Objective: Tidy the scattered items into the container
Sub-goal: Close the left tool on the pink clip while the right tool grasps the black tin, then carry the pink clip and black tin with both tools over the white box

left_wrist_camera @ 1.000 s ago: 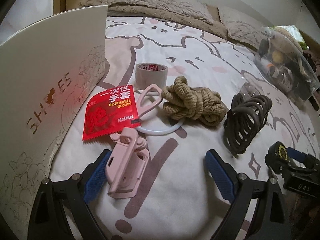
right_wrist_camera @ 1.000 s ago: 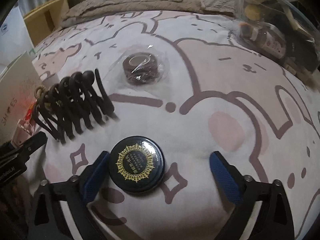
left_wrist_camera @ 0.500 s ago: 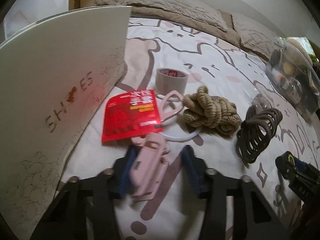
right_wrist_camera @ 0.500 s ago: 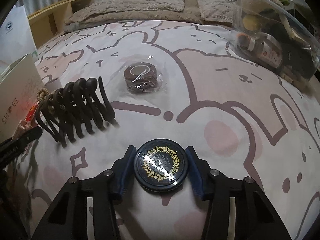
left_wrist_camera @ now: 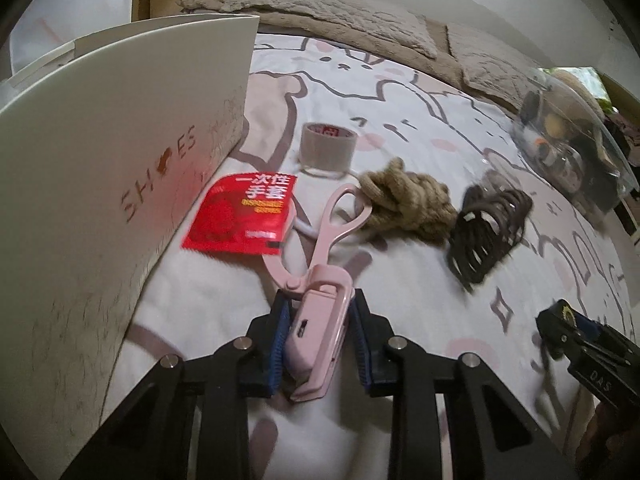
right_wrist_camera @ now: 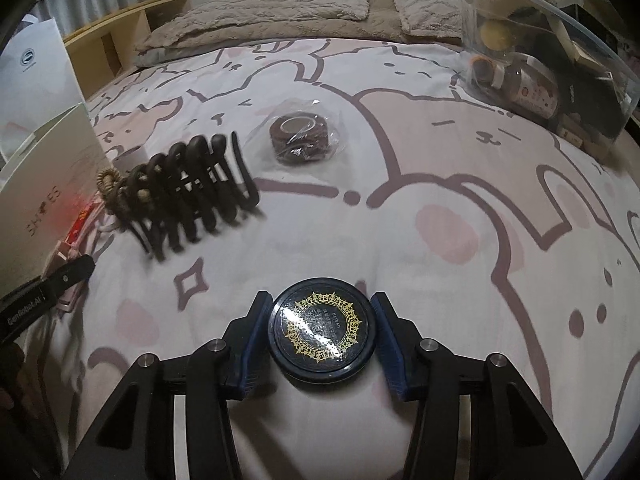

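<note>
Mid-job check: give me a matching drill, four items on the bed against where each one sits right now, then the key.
Items:
1. pink eyelash curler
2. round black tin
3. red disposable gloves packet
4. rope bundle

Places:
A. between the right gripper fingers
B. lying beside the white shoe box
C. between the left gripper fingers
D. between the grey tape roll and the dark hair claw

Pairs: 1-C, 2-A, 3-B, 4-D

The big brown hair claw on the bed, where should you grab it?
Best guess: pinch the hair claw across its rounded spine, coming from above. It lies on its side on the bedsheet with the curved teeth pointing toward the camera; they are thin and would slip. The rope bundle crowds one end.
</note>
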Available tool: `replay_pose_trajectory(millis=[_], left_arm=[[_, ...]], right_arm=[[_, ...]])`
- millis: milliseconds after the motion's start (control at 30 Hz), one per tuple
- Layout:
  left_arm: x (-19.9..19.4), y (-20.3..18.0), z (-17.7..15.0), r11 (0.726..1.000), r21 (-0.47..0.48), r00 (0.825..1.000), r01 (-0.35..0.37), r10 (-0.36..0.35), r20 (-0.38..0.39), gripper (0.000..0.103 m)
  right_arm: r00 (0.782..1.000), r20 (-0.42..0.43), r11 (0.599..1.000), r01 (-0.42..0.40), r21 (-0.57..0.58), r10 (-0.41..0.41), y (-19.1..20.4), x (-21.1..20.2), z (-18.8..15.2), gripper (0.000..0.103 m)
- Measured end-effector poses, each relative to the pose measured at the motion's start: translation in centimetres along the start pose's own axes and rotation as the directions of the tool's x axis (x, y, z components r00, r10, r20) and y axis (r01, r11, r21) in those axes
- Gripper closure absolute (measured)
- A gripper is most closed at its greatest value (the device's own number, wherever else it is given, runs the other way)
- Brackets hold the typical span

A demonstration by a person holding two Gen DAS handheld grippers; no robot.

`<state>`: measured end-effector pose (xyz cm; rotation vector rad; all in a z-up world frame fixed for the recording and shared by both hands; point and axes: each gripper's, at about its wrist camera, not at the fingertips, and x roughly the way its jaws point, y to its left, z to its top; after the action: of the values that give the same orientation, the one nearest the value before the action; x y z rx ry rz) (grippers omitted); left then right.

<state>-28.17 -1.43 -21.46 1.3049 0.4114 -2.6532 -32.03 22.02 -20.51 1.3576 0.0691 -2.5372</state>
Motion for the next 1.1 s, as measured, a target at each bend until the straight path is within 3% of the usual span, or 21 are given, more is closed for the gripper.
replay_pose_trajectory(millis=[267,567,1100], left_arm=[[-2.1,-1.0,-2.8,0.998,0.033,0.999,0.051,-0.051,0.006,0.075],[-4.6,-1.3,-5.9,0.993,0.093,0.997,0.078,-0.080,0.022,0.076],[-9.8,-1.9,-9.9,0.982,0.163,0.987,0.096,-0.116,0.114,0.076]], right_arm=[[0.999,0.013,0.999,-0.042,0.023,0.042,0.4,-2.1,-2.9,0.052],[1.000,0.024,1.000,-0.019,-0.001,0.019,1.9,-4.6,-6.6,0.052],[0.997,0.062,0.998,-0.057,0.033,0.055,2.7,-9.1,-11.0,0.052]])
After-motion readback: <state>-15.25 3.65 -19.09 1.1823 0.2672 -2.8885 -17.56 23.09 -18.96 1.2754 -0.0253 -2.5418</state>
